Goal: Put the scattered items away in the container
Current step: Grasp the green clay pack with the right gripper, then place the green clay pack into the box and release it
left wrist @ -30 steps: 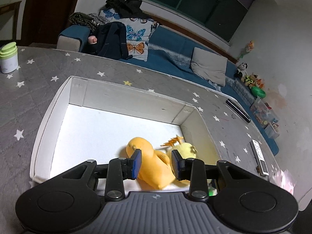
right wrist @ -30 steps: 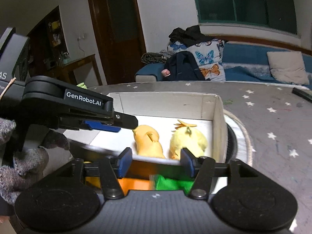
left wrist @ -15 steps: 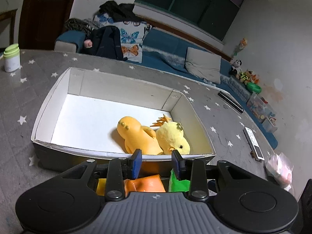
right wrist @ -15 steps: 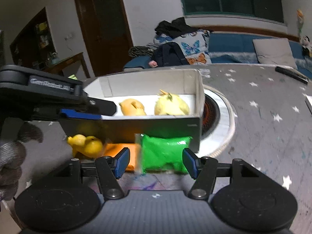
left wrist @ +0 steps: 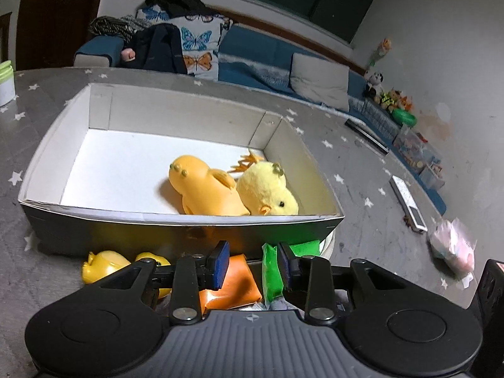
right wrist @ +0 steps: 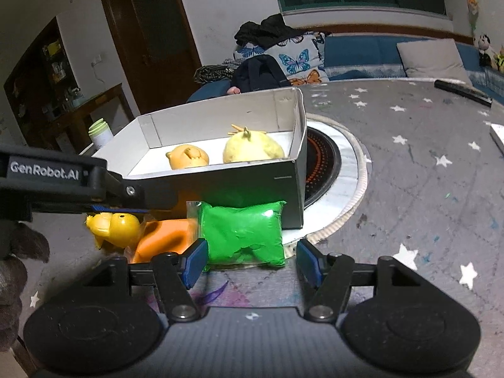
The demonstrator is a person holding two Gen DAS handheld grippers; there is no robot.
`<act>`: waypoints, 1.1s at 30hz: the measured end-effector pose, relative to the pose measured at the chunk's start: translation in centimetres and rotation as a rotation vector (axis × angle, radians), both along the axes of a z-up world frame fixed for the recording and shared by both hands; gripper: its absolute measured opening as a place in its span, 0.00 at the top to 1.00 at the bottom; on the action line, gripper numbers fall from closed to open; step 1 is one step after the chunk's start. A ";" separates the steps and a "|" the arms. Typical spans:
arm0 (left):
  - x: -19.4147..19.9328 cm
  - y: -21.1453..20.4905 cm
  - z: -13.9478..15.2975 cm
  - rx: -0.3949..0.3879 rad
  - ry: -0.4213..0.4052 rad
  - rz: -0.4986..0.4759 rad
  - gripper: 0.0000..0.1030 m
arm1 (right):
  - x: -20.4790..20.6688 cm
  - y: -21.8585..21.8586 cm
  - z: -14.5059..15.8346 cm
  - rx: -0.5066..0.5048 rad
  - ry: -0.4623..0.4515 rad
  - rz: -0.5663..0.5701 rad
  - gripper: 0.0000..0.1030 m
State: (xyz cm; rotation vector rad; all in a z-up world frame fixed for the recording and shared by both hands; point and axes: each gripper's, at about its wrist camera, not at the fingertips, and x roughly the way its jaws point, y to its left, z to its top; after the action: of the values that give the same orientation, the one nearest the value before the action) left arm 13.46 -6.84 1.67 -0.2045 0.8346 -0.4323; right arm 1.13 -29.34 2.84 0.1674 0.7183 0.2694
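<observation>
**Both grippers open in front of the box, two packets and a duck still outside it**

The left gripper (left wrist: pixel 251 264) hangs with its jaws open and nothing clamped. Between and just below them lies the orange packet (left wrist: pixel 234 286), and the green packet (left wrist: pixel 271 271) stands against the inner side of the right-hand jaw; whether either jaw touches a packet cannot be told. To the left of these jaws, on the desk (left wrist: pixel 362 170), sits the yellow rubber duck (left wrist: pixel 104 263), close against the orange packet.

The right gripper (right wrist: pixel 252 263) also has its jaws spread wide and empty. The green packet (right wrist: pixel 244 233) lies just ahead of them, between the two pads and a little beyond, flat on the desk (right wrist: pixel 409 173). Left of it is the orange packet (right wrist: pixel 163 239), and further left the yellow rubber duck (right wrist: pixel 115 225), partly under the left gripper's finger, which reaches in from the left edge of this view.

Straight ahead of both pairs of jaws, touching the far side of the packets, stands the white cardboard box (left wrist: pixel 176 220). Inside it, toward the right-hand end, two toys lie side by side and touching: an orange duck toy (left wrist: pixel 204 190) and a yellow plush chick (left wrist: pixel 267 190). The rest of the box floor is bare white.

To the right of the box a round burner plate (right wrist: pixel 324 163) is set into the desk, with the box corner overlapping it.
</observation>
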 end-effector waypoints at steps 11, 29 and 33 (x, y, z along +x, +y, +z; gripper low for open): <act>1.4 -1.4 -1.8 0.008 0.045 -0.040 0.65 | 0.6 0.1 -0.3 -0.003 -0.003 0.022 0.39; 1.0 -1.8 -2.1 -0.030 0.043 -0.106 0.77 | -0.1 0.4 0.0 0.014 -0.003 0.028 0.51; 0.4 -1.5 -1.4 -0.037 0.027 -0.111 0.77 | -0.8 0.5 0.7 0.001 -0.023 0.031 0.52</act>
State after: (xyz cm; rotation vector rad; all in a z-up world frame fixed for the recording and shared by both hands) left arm 13.83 -8.37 0.30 -0.1994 0.8676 -0.5499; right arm 0.36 -28.82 3.56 0.1540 0.6988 0.3008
